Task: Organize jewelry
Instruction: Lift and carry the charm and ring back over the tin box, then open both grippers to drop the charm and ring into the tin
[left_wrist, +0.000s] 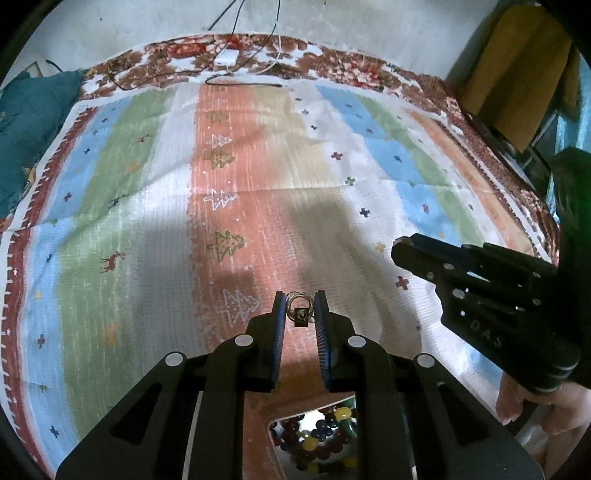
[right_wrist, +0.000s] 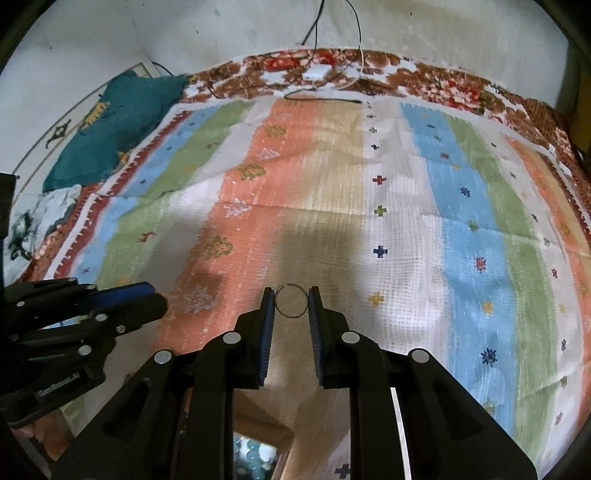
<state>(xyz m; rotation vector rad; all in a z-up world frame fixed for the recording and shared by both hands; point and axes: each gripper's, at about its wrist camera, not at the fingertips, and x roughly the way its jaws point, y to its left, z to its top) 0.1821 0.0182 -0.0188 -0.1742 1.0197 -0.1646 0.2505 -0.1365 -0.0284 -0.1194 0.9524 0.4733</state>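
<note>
My left gripper (left_wrist: 299, 308) is shut on a small gold ring with a square charm (left_wrist: 300, 310), held between its blue pads above the striped cloth (left_wrist: 147, 221). My right gripper (right_wrist: 291, 301) is shut on a thin wire hoop ring (right_wrist: 291, 300), gripped at its two sides above the cloth (right_wrist: 461, 221). The right gripper also shows at the right of the left wrist view (left_wrist: 480, 291). The left gripper shows at the left of the right wrist view (right_wrist: 74, 317). A box of coloured beads (left_wrist: 317, 439) lies under the left gripper, and pale beads (right_wrist: 255, 454) lie under the right.
A teal cushion (left_wrist: 29, 118) lies at the far left by the wall. A white adapter with cables (left_wrist: 227, 59) sits on the floral border at the far edge. A yellow-brown object (left_wrist: 517, 74) stands at the far right.
</note>
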